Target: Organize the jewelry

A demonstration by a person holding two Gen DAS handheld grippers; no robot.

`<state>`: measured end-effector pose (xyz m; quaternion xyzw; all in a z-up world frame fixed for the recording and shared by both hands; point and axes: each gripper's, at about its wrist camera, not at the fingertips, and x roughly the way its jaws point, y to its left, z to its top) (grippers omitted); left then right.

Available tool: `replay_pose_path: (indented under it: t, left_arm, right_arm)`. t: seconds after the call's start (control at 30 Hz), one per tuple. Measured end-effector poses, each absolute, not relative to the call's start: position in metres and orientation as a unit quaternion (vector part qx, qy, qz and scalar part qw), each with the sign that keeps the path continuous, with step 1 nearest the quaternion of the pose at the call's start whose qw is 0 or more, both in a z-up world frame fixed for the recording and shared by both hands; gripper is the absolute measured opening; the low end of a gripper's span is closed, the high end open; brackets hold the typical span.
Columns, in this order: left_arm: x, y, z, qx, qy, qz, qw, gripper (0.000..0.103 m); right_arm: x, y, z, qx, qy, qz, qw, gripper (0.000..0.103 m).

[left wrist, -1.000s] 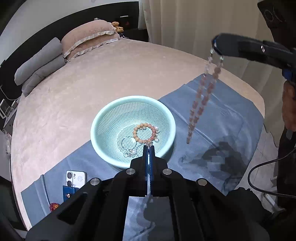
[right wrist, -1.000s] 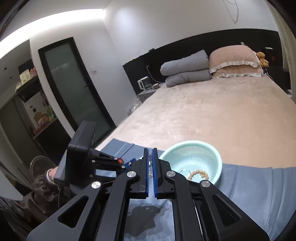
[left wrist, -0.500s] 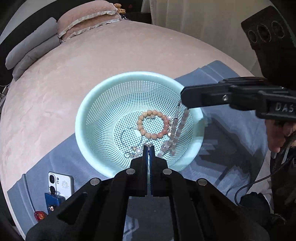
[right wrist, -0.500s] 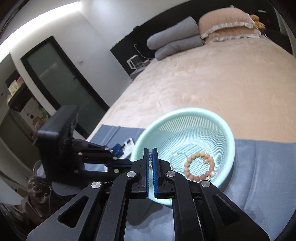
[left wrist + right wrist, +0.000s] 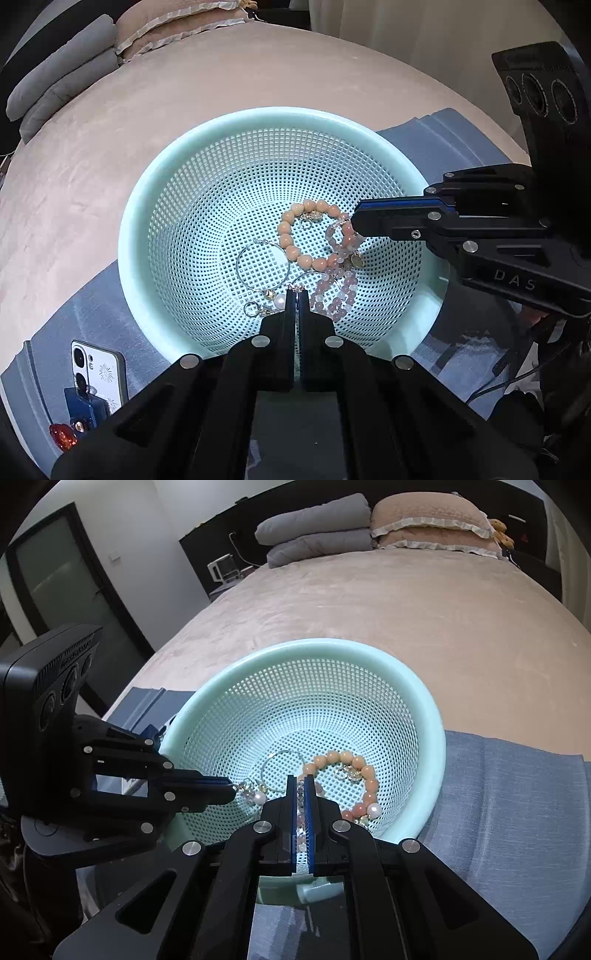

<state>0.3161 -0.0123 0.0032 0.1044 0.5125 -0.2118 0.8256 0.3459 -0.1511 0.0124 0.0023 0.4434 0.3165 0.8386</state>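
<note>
Right fingers (image 5: 302, 780) clamp the pink bead strand (image 5: 338, 284), trailing lengthwise into the basket (image 5: 140, 206).

Beige bed (image 5: 369, 602), grey pillows (image 5: 314, 535), dark headboard (image 5: 207, 542), glass door (image 5: 66, 587).

In my mint mesh basket (image 5: 184, 206) a peach bead bracelet (image 5: 295, 243) lies flat near the centre. At its 3 o'clock the pale pink bead strand (image 5: 338, 284) drapes down towards 6 o'clock, its top end pinched in my right gripper (image 5: 356, 223). Silver hoop earrings (image 5: 262, 267) with a pearl (image 5: 279, 302) rest at 8 o'clock.
</note>
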Motion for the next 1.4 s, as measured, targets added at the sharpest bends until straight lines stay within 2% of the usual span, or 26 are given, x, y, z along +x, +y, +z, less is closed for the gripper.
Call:
replay_pose_path:
  t: [0.1,0.13,0.17,0.2,0.23,0.33,0.63,1.07,1.4]
  left_arm:
    - [0.314,-0.009,0.007,0.102,0.505,-0.201,0.833,0.004]
    - [0.312,-0.005,0.012,0.101,0.496,-0.193,0.841,0.024]
    - [0.309,0.0,0.018,0.1,0.483,-0.179,0.851,0.07]
    - [0.304,0.008,0.028,0.098,0.457,-0.153,0.871,0.09]
    - [0.297,0.016,0.04,0.098,0.417,-0.123,0.895,0.097]
    - [0.286,0.04,0.063,0.105,0.359,-0.063,0.925,0.097]
    - [0.262,0.07,0.081,0.073,0.354,-0.026,0.932,0.097]
    - [0.181,0.048,0.1,0.066,0.328,-0.039,0.941,0.097]
    - [0.116,0.03,0.089,0.036,0.318,-0.048,0.946,0.097]
  right_arm:
    - [0.34,-0.152,0.022,-0.032,0.4,0.265,0.877,0.007]
    - [0.337,-0.155,0.028,-0.04,0.379,0.241,0.893,0.013]
    - [0.335,-0.162,0.036,-0.031,0.354,0.225,0.907,0.026]
    - [0.332,-0.17,0.043,-0.015,0.331,0.207,0.921,0.085]
    - [0.329,-0.178,0.05,0.0,0.306,0.186,0.934,0.096]
    - [0.332,-0.198,0.061,0.018,0.29,0.148,0.945,0.095]
    - [0.319,-0.223,0.069,0.041,0.301,0.151,0.941,0.095]
    - [0.248,-0.232,0.102,0.024,0.29,0.14,0.946,0.095]
    - [0.168,-0.226,0.085,-0.007,0.296,0.137,0.945,0.095]
